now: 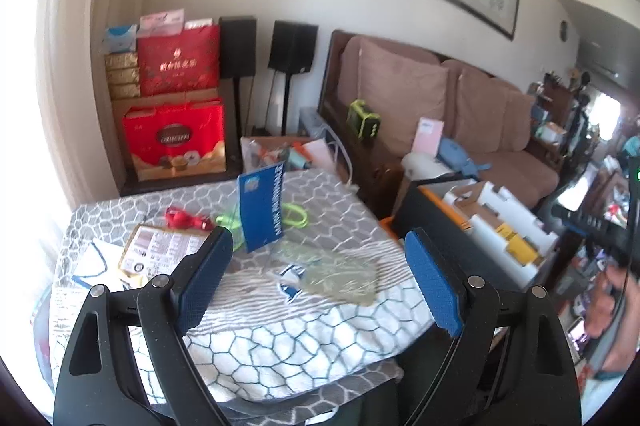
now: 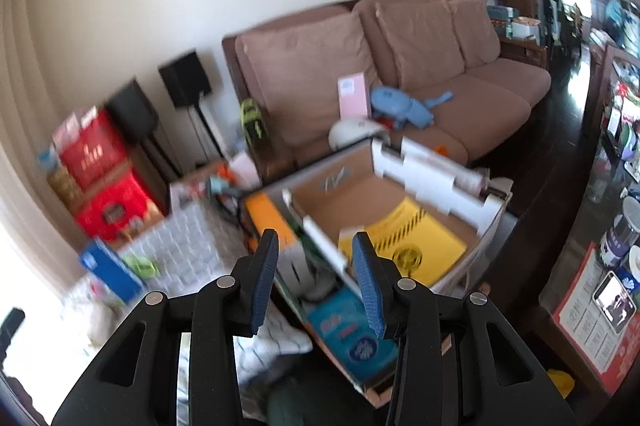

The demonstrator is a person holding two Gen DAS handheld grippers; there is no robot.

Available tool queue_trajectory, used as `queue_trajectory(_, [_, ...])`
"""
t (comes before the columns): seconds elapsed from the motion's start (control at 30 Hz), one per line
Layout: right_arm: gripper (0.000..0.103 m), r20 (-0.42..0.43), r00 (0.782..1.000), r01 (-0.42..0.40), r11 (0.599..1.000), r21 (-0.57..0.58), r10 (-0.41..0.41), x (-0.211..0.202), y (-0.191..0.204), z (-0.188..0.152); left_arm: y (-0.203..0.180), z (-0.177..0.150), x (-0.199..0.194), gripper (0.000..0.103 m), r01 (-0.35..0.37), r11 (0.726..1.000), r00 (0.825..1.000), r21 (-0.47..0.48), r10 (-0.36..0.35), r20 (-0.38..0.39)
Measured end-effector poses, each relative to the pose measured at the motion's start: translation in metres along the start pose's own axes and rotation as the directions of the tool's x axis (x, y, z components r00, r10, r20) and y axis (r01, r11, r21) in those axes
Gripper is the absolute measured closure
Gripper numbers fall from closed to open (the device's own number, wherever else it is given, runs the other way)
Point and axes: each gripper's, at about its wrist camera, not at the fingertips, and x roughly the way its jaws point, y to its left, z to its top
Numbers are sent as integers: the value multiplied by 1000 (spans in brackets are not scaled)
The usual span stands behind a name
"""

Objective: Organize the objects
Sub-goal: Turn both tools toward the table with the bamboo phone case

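My left gripper (image 1: 320, 278) hangs wide open over a table with a grey and white patterned cloth (image 1: 304, 326), and nothing sits between its blue pads. On the cloth lie a blue card package (image 1: 262, 206), a green cable (image 1: 296, 216), a red item (image 1: 184, 218), a printed leaflet (image 1: 164, 250) and a clear plastic bag (image 1: 340, 274). My right gripper (image 2: 316, 282) is open with a narrower gap, empty, above an open cardboard box (image 2: 344, 194). The box holds a yellow sheet (image 2: 404, 238) and white foam (image 2: 432, 170). A blue packet (image 2: 352, 330) lies at its near end.
A brown sofa (image 2: 440, 66) stands behind the box with a pink booklet (image 2: 352, 94) and blue toy (image 2: 400, 106) on it. Red gift bags (image 1: 176, 142) and black speakers (image 1: 292, 46) stand by the wall. A person's hand (image 1: 616, 302) shows at right.
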Motion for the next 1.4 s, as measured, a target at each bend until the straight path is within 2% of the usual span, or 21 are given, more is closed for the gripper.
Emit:
queue_trajectory(0.07, [63,-30,1000,-8,999,-33,7,14,7,-6,6,-5,11,17,-13,1000,1000,-13,13,-12])
queue_trajectory(0.2, [63,-11,1000,-25,999,-31,24,24,11,-2,20,-9,31,17,-48,998,998,-40,46,-49])
queue_trajectory(0.33, [63,-13,1000,-7,998,-66,7,33,19,-3,32,-8,42,17,-83,995,995,-58,80,-57])
queue_trajectory(0.6, [63,-35,999,-22,994,-105,18,48,31,-6,47,-7,49,17,-110,992,993,-66,108,-41])
queue_trajectory(0.67, [63,-37,999,-41,993,-107,37,50,33,-6,50,-8,50,17,-127,990,991,-67,125,-38])
queue_trajectory(0.8, [63,-10,995,-95,993,-72,95,49,33,-7,67,-11,54,17,-217,972,975,-89,212,-61])
queue_trajectory(0.93, [62,-28,990,-141,988,-68,139,56,39,-9,85,-15,53,17,-230,963,972,-137,223,-70])
queue_trajectory(1.17, [58,-142,961,-255,960,-120,237,81,75,-28,92,-26,61,17,-238,962,969,-132,227,-95])
queue_trajectory(1.27, [58,-204,933,-326,937,-125,298,97,95,-44,95,-32,66,17,-234,964,969,-126,221,-110])
queue_trajectory(1.4, [56,-252,919,-351,919,-178,302,111,121,-63,101,-39,75,17,-240,962,964,-132,220,-146])
